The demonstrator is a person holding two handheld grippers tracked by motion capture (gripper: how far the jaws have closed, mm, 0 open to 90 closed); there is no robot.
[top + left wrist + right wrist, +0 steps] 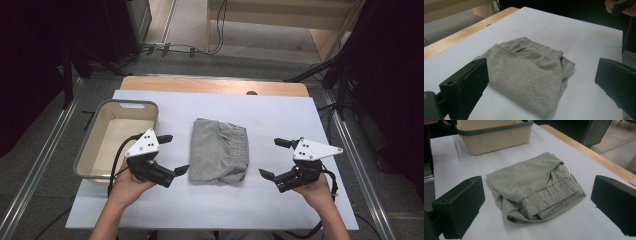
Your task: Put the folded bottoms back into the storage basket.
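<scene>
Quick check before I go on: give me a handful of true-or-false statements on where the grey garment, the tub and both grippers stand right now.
1. The folded grey garment lies on the white table cover, between the two grippers. True.
2. The left gripper is clamped on the garment. False: its jaws stand open, clear of the cloth.
3. The beige tub holds the garment. False: the garment lies outside it, on the cover.
4. The right gripper is open. True.
5. The tub sits on the right gripper's side. False: it is beside the left gripper.

Even overhead light brightens the white desk (280, 115); surroundings sink into darkness. Soft shadows hug the folded grey shorts (529, 72). Near black tongs blur slightly.
</scene>
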